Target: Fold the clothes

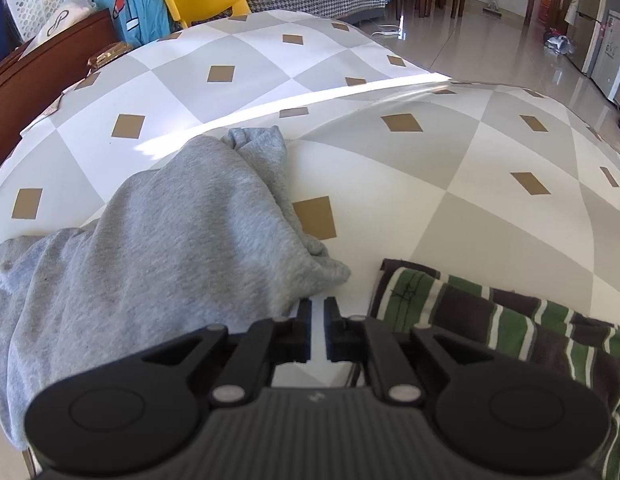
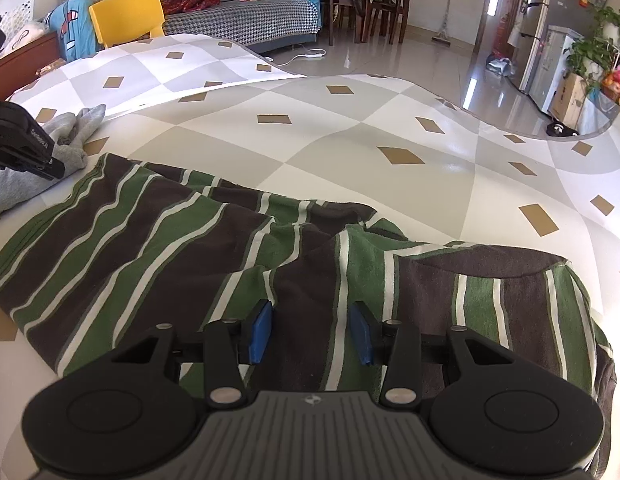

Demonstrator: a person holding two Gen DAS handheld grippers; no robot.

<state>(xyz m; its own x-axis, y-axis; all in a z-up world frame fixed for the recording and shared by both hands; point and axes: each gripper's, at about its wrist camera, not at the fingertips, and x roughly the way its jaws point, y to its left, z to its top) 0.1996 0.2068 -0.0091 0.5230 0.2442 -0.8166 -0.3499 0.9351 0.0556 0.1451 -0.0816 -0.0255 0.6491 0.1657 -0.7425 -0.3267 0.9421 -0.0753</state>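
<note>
Green, brown and white striped cotton shirt (image 2: 214, 248) lies rumpled on the diamond-patterned counter (image 2: 349, 152), crumpled grey sweatshirt (image 1: 150, 248) just beside it on the left. Right hand-held gripper (image 2: 310, 330) hovers over the shirt, jaws wide apart, empty. Left hand-held gripper (image 1: 317, 328) sits between both garments, jaws nearly closed, narrow gap, gripping nothing.

Matte black left tool (image 1: 317, 328) here: two round side discs flank a ribbed dark-grey centre panel with a small pale logo, and silver pivot pins cap the linkage arms. Its fingers are plain black blocks. The right tool (image 2: 311, 330) matches that build, but its fingers carry blue pads (image 2: 261, 332). In the right wrist view, the left tool's side shows small white lettering, unreadable.
</note>
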